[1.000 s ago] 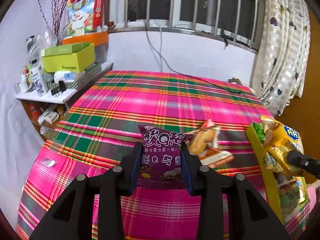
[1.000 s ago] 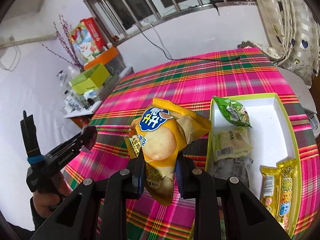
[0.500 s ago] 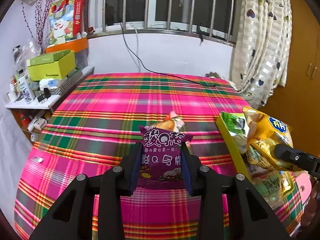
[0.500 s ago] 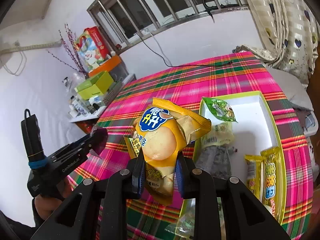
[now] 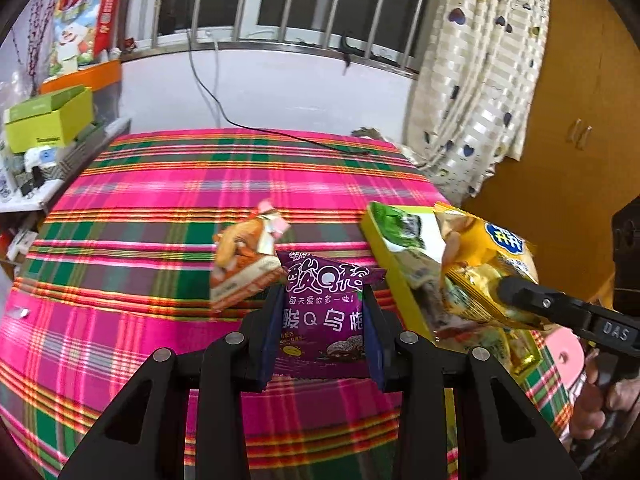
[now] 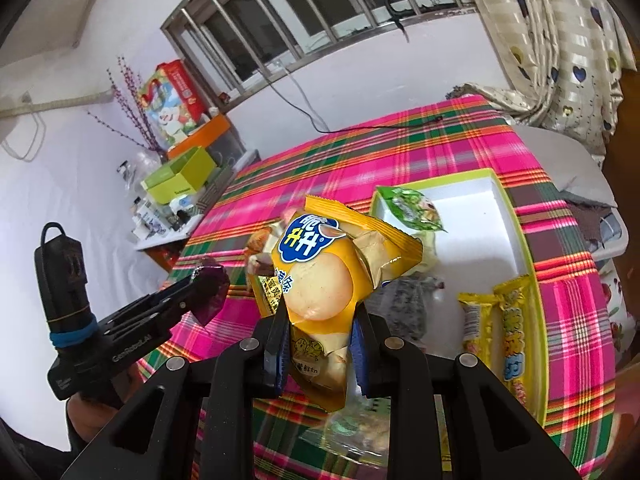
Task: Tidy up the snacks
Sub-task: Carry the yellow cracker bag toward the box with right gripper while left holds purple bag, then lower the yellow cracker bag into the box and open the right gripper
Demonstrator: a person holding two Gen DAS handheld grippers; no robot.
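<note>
My left gripper [image 5: 322, 332] is shut on a purple snack packet [image 5: 324, 304], held above the plaid tablecloth [image 5: 160, 208]. My right gripper [image 6: 318, 344] is shut on a yellow cracker packet [image 6: 324, 280]; in the left wrist view that yellow packet [image 5: 484, 264] hangs over the yellow-rimmed box [image 5: 394, 280]. From the right wrist view, the box [image 6: 532, 264] has a white floor and holds a green packet [image 6: 412, 208], two yellow bars [image 6: 508, 320] and a grey packet [image 6: 404, 304]. An orange snack packet [image 5: 244, 260] lies on the cloth left of the box. The left gripper [image 6: 200, 292] shows at the left.
A side shelf [image 5: 36, 184] with green boxes [image 5: 48, 120] and small items stands left of the table. A black cable [image 5: 280, 134] runs over the table's far edge. A curtain [image 5: 472, 80] hangs at the right, beside a wooden cabinet [image 5: 568, 128]. A hand [image 5: 592, 404] holds the right gripper.
Both grippers have moved right across the table with their packets still held. The box now sits closer to the purple packet, and the orange packet has passed to its left.
</note>
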